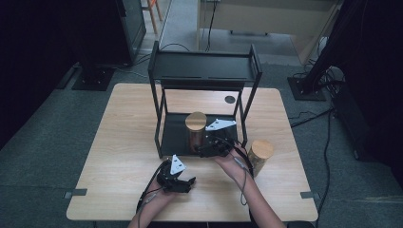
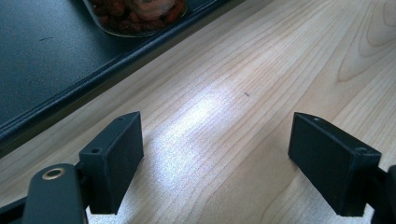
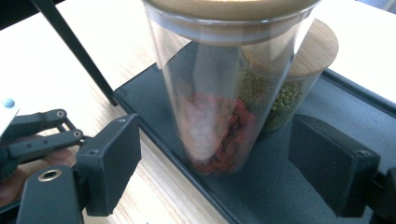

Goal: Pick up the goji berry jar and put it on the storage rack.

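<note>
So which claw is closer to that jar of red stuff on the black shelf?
The right claw: its open jaws sit right at the red-filled jar. The left claw rests back on the table, off the shelf.

The clear glass jar of red dried berries (image 2: 137, 16) is cut off by the left gripper view's top edge. In the right gripper view, it partly hides the wooden-lidded glass jar of green beans (image 3: 299, 88).

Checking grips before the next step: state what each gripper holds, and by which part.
Nothing is held. The left gripper stands open over bare table. The right gripper is open too, its jaws either side of the jar of red berries without touching it.
</note>
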The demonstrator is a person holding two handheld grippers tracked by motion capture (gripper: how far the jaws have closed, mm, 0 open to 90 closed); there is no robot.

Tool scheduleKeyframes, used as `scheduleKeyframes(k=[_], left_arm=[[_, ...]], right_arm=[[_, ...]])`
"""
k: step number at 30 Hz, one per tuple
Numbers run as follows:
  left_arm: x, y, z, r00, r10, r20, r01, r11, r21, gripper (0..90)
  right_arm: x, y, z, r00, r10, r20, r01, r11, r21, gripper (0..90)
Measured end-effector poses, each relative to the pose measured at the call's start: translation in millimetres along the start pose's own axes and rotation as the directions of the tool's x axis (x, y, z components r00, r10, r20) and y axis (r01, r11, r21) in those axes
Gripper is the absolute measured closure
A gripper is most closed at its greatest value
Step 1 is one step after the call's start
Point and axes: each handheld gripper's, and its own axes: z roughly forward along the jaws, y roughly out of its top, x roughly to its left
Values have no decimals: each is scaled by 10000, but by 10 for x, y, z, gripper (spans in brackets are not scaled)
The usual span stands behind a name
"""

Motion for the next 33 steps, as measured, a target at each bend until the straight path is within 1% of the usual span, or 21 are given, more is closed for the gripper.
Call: scheduleKeyframes(k=[1, 2, 3, 5, 7, 11, 13, 16, 19, 24, 26, 28, 33], left_arm=[[0, 0, 0, 10000, 1, -1, -1, 10000, 0, 183], [0, 0, 0, 10000, -1, 1, 1, 10000, -2, 183], [0, 0, 0, 10000, 2, -3, -2, 10000, -2, 183], [0, 0, 0, 10000, -2, 0, 2, 10000, -1, 183], [0, 0, 0, 10000, 0, 0, 0, 10000, -1, 183], [2, 0, -1, 10000, 27, -2, -27, 10000, 20, 183], [2, 0, -2, 10000, 32, 7, -32, 10000, 26, 183], [0, 0, 0, 10000, 4, -1, -4, 10000, 1, 183], [-1, 0, 0, 10000, -5, -2, 5, 10000, -3, 183], [-2, 0, 0, 10000, -12, -16, 12, 10000, -2, 183], [-2, 0, -1, 10000, -10, -15, 10, 10000, 0, 183], [-2, 0, 0, 10000, -13, -15, 13, 10000, -1, 183], [-2, 0, 0, 10000, -17, -13, 17, 10000, -5, 183]], right_arm=[[7, -1, -4, 9998, -156, 90, 155, 9998, 85, 172], [16, -5, 1, 9989, -381, 280, 376, 9991, 182, 172], [22, -11, 4, 9980, -498, 402, 487, 9984, 276, 172], [15, -24, -1, 9983, -479, 341, 470, 9985, 267, 172], [6, -32, -17, 9990, -337, 280, 331, 9992, 216, 172], [5, -40, -52, 9988, -308, 369, 296, 9990, 324, 173], [9, -45, -76, 9987, -367, 363, 355, 9988, 328, 173], [15, -54, -117, 9986, -500, 170, 496, 9985, 215, 173], [22, -61, -139, 9969, -743, 252, 737, 9969, 264, 173], [26, -54, -174, 9964, -753, 384, 740, 9967, 337, 174], [27, -58, -184, 9952, -878, 430, 863, 9956, 372, 174], [29, -65, -202, 9944, -990, 359, 975, 9944, 402, 173], [24, -75, -254, 9952, -936, 270, 925, 9949, 404, 173]])
